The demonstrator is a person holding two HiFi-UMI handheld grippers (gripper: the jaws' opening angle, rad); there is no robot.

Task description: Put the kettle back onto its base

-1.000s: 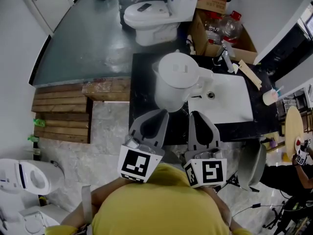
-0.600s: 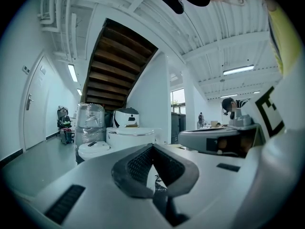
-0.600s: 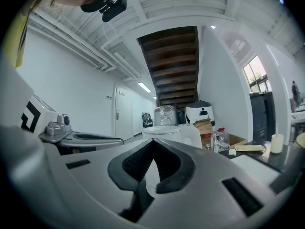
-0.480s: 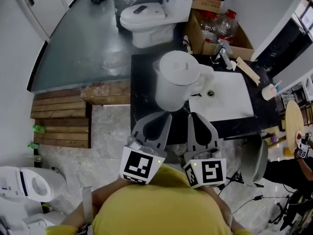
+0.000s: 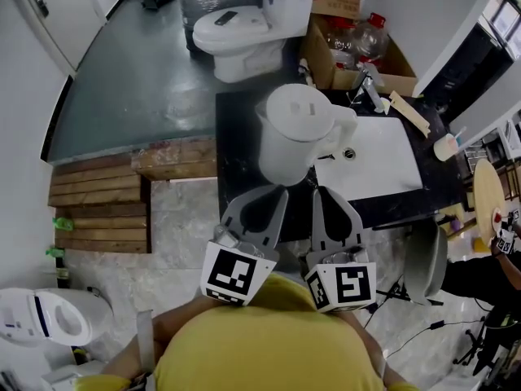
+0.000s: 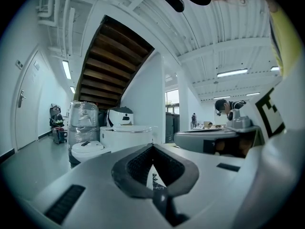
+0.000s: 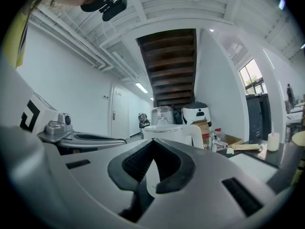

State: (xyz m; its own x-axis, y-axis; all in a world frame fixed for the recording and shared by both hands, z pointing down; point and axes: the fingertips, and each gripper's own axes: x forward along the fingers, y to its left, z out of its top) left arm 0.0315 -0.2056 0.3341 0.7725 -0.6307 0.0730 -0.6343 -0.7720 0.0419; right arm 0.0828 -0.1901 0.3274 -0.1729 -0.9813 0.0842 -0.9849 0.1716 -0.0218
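Observation:
A white electric kettle (image 5: pixel 295 133) with its lid down stands on the black counter (image 5: pixel 236 149), handle (image 5: pixel 343 127) toward the sink. I cannot make out its base under or near it. My left gripper (image 5: pixel 277 190) and right gripper (image 5: pixel 321 190) are side by side just in front of the kettle, close to my body, both pointing level at it and apart from it. The left gripper (image 6: pixel 152 146) has its jaws together on nothing. My right gripper (image 7: pixel 153 141) is likewise shut and empty, with the kettle (image 7: pixel 169 133) straight ahead of it.
A white sink (image 5: pixel 383 161) with a tap (image 5: pixel 370 88) lies right of the kettle. A cup (image 5: pixel 446 147) and a wooden strip (image 5: pixel 411 108) sit on the counter's right. Behind it are a toilet (image 5: pixel 244 27) and a cardboard box of bottles (image 5: pixel 358 47). A wooden pallet (image 5: pixel 98 202) lies at the left.
The head view has drifted slightly. The kettle and both grippers keep their places.

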